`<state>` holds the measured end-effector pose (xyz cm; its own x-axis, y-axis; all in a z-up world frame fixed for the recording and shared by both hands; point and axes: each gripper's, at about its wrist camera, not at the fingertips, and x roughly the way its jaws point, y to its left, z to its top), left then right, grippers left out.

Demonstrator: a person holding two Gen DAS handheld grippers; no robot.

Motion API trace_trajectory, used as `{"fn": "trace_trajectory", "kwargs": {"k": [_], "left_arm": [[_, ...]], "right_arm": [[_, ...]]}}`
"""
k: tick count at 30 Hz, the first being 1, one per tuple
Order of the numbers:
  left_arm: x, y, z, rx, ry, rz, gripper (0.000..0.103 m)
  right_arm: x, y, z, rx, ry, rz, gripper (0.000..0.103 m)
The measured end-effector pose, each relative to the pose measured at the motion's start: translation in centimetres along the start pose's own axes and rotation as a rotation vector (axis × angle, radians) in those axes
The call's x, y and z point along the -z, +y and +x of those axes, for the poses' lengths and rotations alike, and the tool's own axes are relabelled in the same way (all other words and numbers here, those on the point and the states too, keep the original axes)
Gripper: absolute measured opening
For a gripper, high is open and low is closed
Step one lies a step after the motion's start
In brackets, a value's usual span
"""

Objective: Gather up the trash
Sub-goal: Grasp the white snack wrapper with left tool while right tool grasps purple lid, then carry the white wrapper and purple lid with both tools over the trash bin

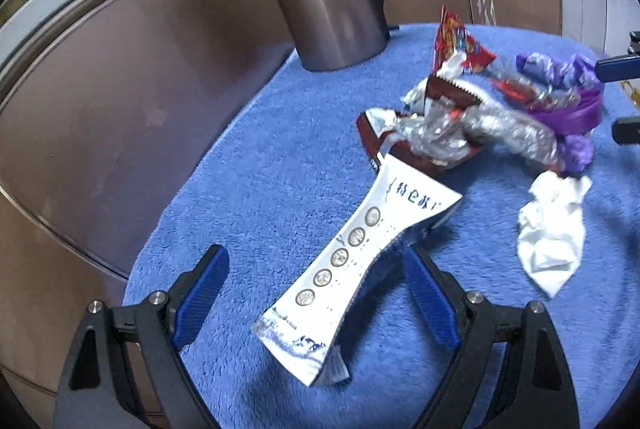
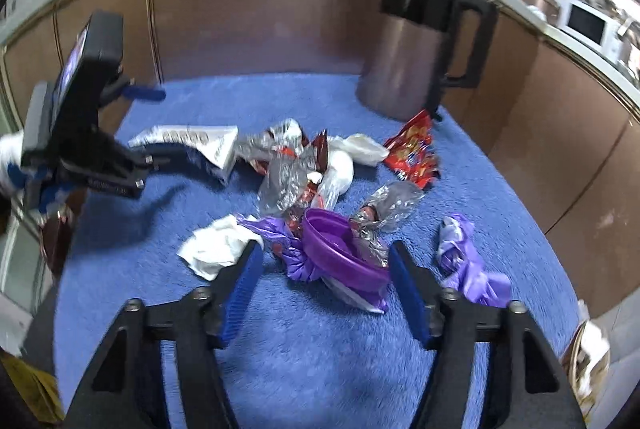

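Observation:
A flattened white carton (image 1: 360,253) lies on the blue fleece mat (image 1: 260,169), between the wide-spread fingers of my left gripper (image 1: 316,253), which is open; neither pad presses on it. Beyond it sits a heap of silver foil wrappers (image 1: 440,133), a red snack bag (image 1: 460,45) and a crumpled white tissue (image 1: 552,229). In the right wrist view my right gripper (image 2: 326,249) is open around a purple plastic lid (image 2: 340,253) tangled with a purple wrapper; its right pad is close to the lid's rim. The left gripper (image 2: 166,127) shows at the left, astride the carton (image 2: 192,141).
A metal kettle (image 1: 332,9) with a black handle stands at the mat's far edge, against brown cabinet doors (image 1: 120,89). Another purple wrapper (image 2: 468,265) lies right of my right gripper. The tissue (image 2: 216,249) lies just left of its left finger.

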<state>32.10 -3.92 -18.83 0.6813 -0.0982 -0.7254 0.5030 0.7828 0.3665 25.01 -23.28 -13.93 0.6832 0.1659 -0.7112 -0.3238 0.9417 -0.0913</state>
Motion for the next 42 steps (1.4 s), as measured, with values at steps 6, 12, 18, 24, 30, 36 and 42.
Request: {"fn": "trace_trajectory", "kwargs": {"k": [6,12,18,24,30,36,42], "left_arm": [[0.2,-0.2,1.7,0.014,0.033,0.031,0.088],[0.7,0.0,2.4,0.047,0.044,0.006,0.076],[0.9,0.0,1.5,0.05,0.039,-0.027,0.048],[1.7,1.5,-0.4,0.099,0.036,-0.13,0.034],[2.6,2.2,-2.8,0.119,0.014,-0.207,0.034],[3.2,2.4,-5.8,0.107,-0.016,-0.242,0.034],[3.2,2.0,-10.1,0.094,-0.071,-0.241,0.034]], "right_arm": [[-0.3,-0.3,2.2,-0.029,0.054,-0.058,0.044],[-0.3,-0.2,3.4,-0.039,0.116,-0.112,0.02],[0.1,-0.9,2.2,-0.132,0.085,-0.035,0.005],[0.2,-1.8,0.7,-0.253,0.019,0.115,0.005],[0.0,-1.5,-1.5,-0.397,-0.079,0.22,0.005],[0.1,-1.3,-3.2,-0.59,-0.185,0.374,0.005],[0.5,-0.2,-5.7,-0.593,-0.243,0.38,0.005]]}}
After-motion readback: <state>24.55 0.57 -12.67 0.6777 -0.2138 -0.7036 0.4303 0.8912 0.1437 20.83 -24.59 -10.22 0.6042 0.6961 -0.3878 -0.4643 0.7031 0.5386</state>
